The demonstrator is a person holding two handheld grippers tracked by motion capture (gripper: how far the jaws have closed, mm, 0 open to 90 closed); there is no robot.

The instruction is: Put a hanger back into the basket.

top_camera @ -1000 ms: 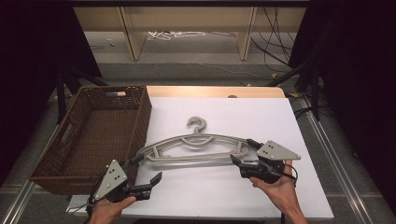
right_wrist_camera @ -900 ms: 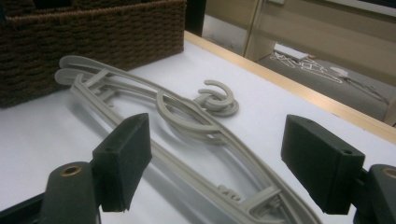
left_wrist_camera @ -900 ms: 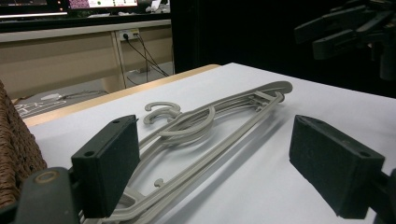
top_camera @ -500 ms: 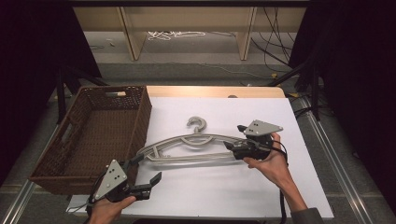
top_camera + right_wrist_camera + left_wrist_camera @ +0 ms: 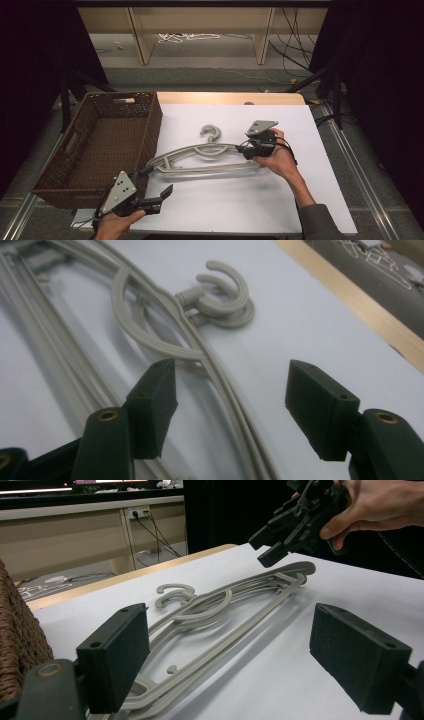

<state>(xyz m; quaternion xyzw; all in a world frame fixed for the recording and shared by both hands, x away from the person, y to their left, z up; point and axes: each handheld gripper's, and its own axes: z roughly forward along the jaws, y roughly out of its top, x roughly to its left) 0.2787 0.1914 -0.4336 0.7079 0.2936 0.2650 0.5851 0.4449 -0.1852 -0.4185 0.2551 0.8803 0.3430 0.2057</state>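
Note:
Two or three grey plastic hangers [image 5: 200,157] lie stacked on the white table sheet, hooks [image 5: 212,131] pointing away from me. My right gripper [image 5: 241,149] hovers at their right end, near the hooks. In the right gripper view the upper rail of the hangers [image 5: 165,335] runs between the jaws of the right gripper [image 5: 232,400]. Those jaws have just been closing but stand apart, and the pads do not press on the rail. My left gripper [image 5: 161,179] rests open at the front left, just short of the hangers' left end. The left gripper [image 5: 230,660] looks along the hangers [image 5: 220,625] toward the right gripper [image 5: 272,550].
A brown wicker basket [image 5: 150,120] stands at the table's left, close beside the left gripper and the hangers' left tip. The white sheet [image 5: 300,200] has bare room at the front and right. A wooden table edge [image 5: 225,98] runs along the back.
My right hand has carried its gripper away from me and slightly left, onto the hangers' right end near the hooks, and its jaws have narrowed. The left gripper has stayed put.

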